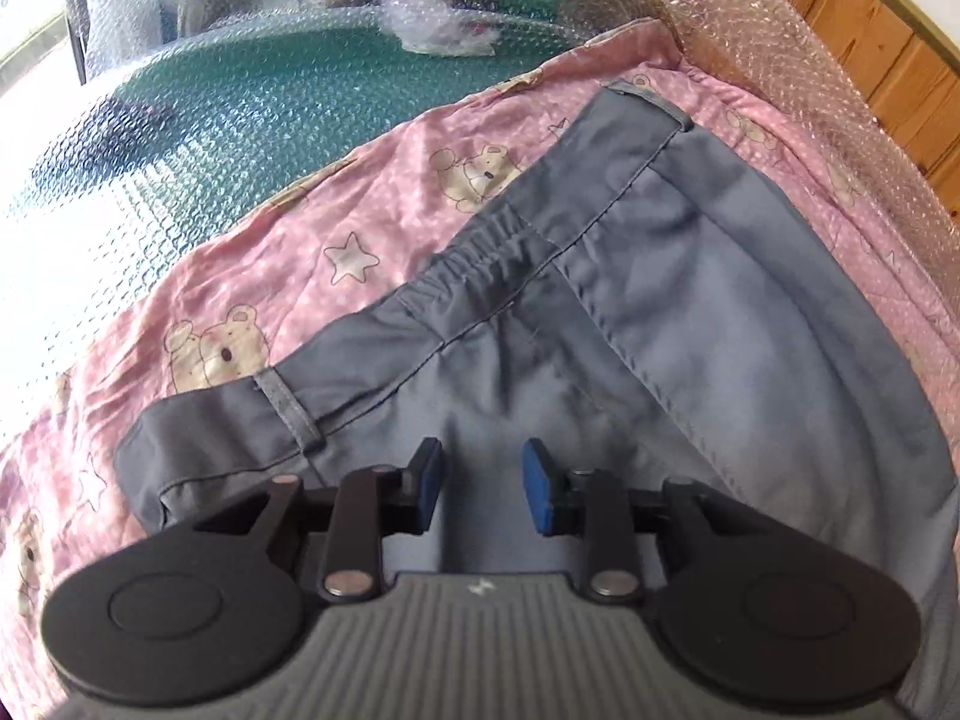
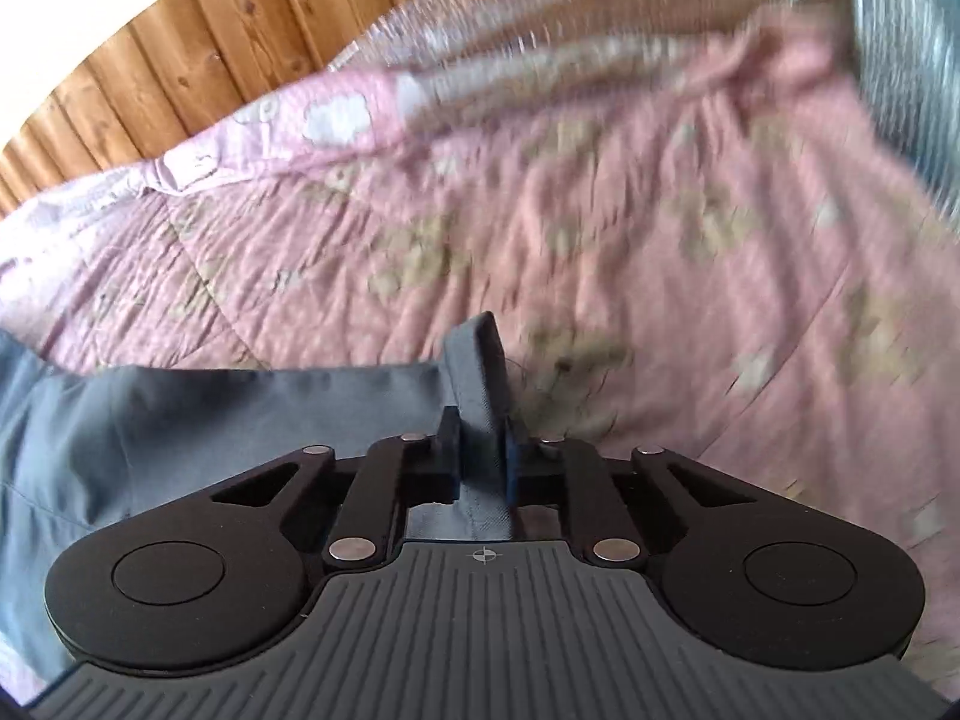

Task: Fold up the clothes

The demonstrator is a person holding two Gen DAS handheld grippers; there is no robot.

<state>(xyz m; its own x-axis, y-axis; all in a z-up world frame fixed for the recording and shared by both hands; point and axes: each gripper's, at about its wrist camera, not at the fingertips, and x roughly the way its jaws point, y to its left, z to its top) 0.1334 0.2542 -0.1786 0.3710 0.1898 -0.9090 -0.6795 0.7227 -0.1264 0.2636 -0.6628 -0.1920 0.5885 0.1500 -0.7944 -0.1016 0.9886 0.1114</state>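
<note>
Left wrist view: grey trousers (image 1: pixel 630 312) lie flat on pink bear-print quilt (image 1: pixel 252 276), waistband toward the far side
Handling: light, limp cotton-like cloth, likely to sag and crease; no stiffness
Where to grip: probably hem edges, waistband or belt loop (image 1: pixel 288 414), since seams are thicker
Look: plain blue-grey, elastic gather at the waist, stitched seams
Left gripper (image 1: pixel 483 486): jaws apart above the fabric, nothing between the pads
Right gripper (image 2: pixel 483 456): clamped on a folded grey edge, which stands up between the fingers
Surroundings: bubble wrap (image 1: pixel 750 18), wooden wall (image 2: pixel 198 54)
</note>
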